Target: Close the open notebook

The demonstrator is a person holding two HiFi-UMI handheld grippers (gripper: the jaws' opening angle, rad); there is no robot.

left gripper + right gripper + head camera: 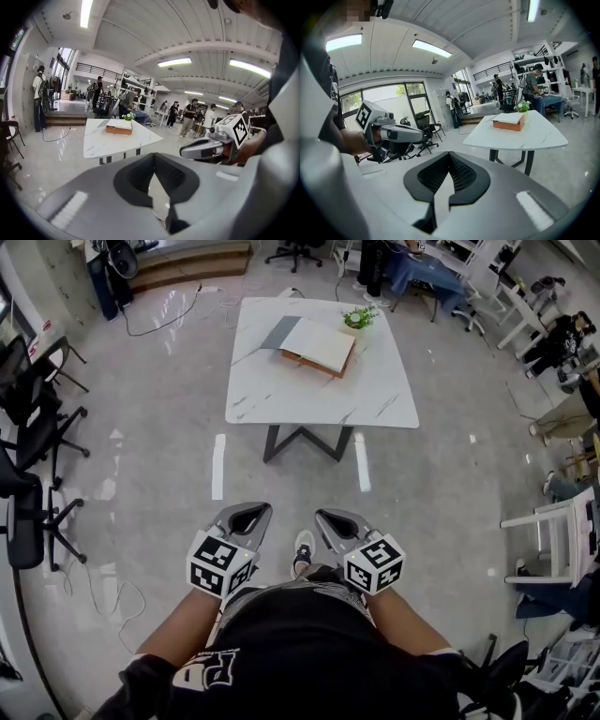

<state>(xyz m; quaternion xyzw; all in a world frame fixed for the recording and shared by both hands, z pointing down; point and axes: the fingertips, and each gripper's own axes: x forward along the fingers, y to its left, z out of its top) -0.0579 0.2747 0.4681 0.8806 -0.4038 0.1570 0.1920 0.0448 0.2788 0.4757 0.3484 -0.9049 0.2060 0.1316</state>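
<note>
Close to the body, the left gripper (260, 511) and the right gripper (324, 517) are held side by side at waist height. Each one's jaws are pressed together at the tips, with nothing between them; both gripper views confirm this. Below them a shoe (303, 549) stands on the glossy floor (169, 456).

A wide stretch of bare floor lies between the person and the white marble counter (375, 399), so the walk straight ahead looks free. Black office chairs (33, 427) crowd the left side and a white chair (562, 521) stands at the right, both well off that line.

The notebook (319, 343) lies open toward the far half of the counter, well apart from both grippers. It looks like a thick block of white pages with a brown edge. A grey flap (279, 331) at its left may be the open cover, though I cannot tell for sure. It is probably light and stiff at the cover and floppy in the pages, so the free outer edge of the cover looks like the best place to pinch and swing over. There is bare counter all round it. A small potted plant (359, 317) sits just beyond its far right corner and could be knocked. Farther off are desks and people.
</note>
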